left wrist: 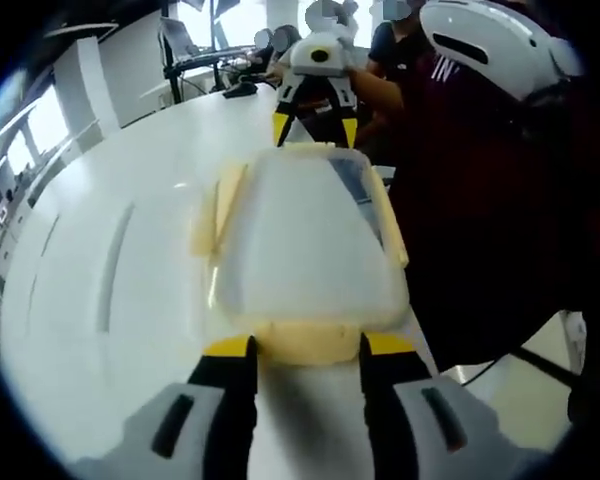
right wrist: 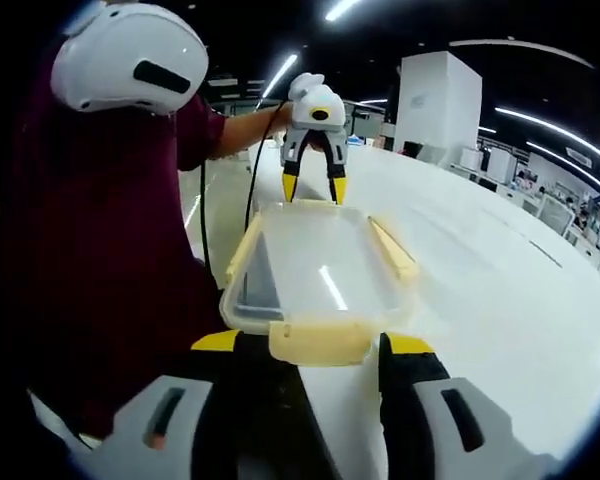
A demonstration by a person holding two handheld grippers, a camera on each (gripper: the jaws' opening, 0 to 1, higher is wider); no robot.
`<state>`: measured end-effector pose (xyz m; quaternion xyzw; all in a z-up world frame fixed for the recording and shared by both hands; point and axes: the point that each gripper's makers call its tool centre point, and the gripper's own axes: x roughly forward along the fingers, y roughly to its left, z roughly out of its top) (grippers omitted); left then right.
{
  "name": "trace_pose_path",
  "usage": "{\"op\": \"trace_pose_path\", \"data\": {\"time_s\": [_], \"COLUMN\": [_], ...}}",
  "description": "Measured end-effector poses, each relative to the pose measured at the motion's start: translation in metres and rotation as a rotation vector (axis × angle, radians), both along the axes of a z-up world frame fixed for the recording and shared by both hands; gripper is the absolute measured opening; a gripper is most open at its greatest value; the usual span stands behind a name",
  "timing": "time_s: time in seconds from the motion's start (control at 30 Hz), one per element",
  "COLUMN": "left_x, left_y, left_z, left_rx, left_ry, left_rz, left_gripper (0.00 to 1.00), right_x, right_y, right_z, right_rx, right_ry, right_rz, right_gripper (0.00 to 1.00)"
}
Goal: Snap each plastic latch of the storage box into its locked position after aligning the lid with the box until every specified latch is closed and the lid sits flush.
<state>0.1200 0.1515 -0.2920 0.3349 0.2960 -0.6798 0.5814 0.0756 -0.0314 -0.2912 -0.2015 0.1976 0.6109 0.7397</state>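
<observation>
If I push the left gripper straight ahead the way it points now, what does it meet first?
Most likely the yellow end latch of the storage box, which sits just ahead of the left gripper, between its open jaws. Depth is uncertain.

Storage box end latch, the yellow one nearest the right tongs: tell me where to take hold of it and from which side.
Take the yellow end latch by its free outer edge, coming straight in from the short end of the storage box, where the right tongs already straddle it with jaws open. The flap is wide and flat and hangs off the lid's rim, so pressing it toward the box wall should probably snap it shut.
</observation>
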Motion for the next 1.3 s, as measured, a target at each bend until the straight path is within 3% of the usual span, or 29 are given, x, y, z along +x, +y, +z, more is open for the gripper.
{"op": "trace_pose_path", "data": {"time_s": [0.27,0.43,0.97,1.3], "left_x": [-0.001,-0.001,-0.001,-0.003], "left_y": [-0.001,-0.001,-0.005,-0.007], "left_z": [0.001,0.001,0.000,-0.003], "left_rx": [0.024,0.031,0.073,0.182], "left_ry": [-0.012,-0.018,-0.030,-0.046], "left_rz": [-0.026,-0.028,-0.004,0.008], "left_gripper": [0.40,0.40,0.42,0.43], "right_x": [0.004,0.006,0.008,0.009], "right_y": [-0.002,-0.003,-0.006,-0.008], "right_z": [-0.005,-0.006,-0.009,-0.012], "right_rx": [-0.141,-0.193,-0.337,-0.451], "right_ry": [-0.009,-0.018,-0.014,-0.027], "right_rz": [0.027,0.013,-0.024,-0.015], "right_gripper": [0.48,0.43,0.45,0.41]}}
